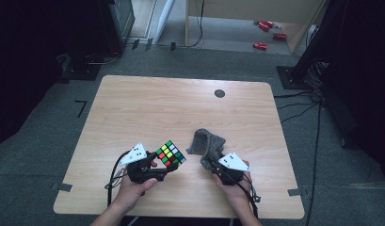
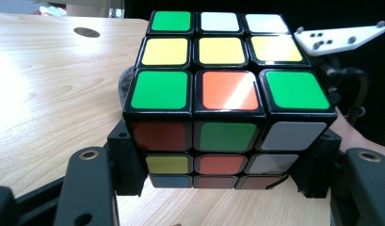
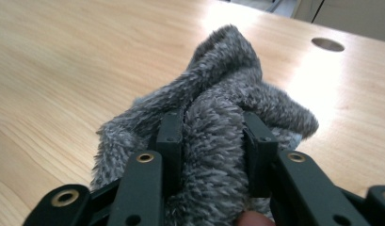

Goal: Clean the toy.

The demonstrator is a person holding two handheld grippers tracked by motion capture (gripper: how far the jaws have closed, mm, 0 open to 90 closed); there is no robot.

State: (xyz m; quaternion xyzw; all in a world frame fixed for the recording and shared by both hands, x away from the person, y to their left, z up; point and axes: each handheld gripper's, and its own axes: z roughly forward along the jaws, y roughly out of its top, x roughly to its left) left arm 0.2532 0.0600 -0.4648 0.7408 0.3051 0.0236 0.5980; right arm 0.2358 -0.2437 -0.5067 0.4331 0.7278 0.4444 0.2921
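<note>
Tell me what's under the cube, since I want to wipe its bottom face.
The cube is clamped in the left gripper, lifted off the bare wooden table. Its bottom face is hidden. The grey cloth is in the right gripper, off to the side.

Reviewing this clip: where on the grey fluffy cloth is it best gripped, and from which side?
Probably the raised fold in the middle of the grey fluffy cloth, approached from the person's side. It lies crumpled on the table with a thick ridge standing up, and the right gripper already has its jaws either side of that ridge, pressing into the pile.
</note>
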